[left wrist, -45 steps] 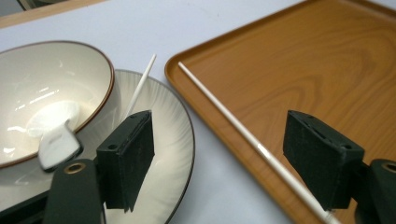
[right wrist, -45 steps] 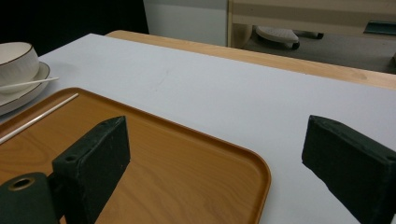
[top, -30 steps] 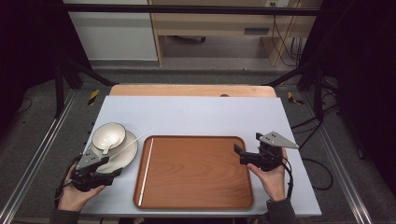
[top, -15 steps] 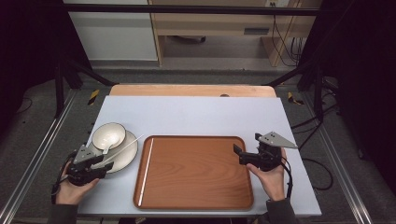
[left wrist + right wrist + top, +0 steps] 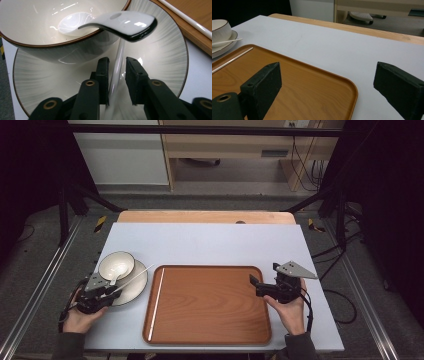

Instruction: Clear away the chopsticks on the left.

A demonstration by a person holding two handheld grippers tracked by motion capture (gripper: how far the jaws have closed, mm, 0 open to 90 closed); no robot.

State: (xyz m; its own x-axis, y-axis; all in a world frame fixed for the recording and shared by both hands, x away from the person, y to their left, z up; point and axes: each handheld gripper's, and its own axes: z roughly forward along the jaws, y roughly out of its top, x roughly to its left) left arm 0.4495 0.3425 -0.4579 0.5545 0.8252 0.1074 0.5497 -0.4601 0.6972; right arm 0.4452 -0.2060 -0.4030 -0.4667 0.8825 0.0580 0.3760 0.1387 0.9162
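I had my left gripper (image 5: pixel 117 75) straddling a thin white chopstick (image 5: pixel 117 72) on the striped ceramic plate (image 5: pixel 162 50), jaws not quite closed; my right gripper (image 5: pixel 327 87) gaped empty over the brown wooden tray (image 5: pixel 307 92).

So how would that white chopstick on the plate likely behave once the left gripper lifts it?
The chopstick looks glossy and thin, so it may slip or pivot between the left gripper's jaws. It looks rigid, so bending seems unlikely. It lies on the plate under the spoon handle, which it could nudge.
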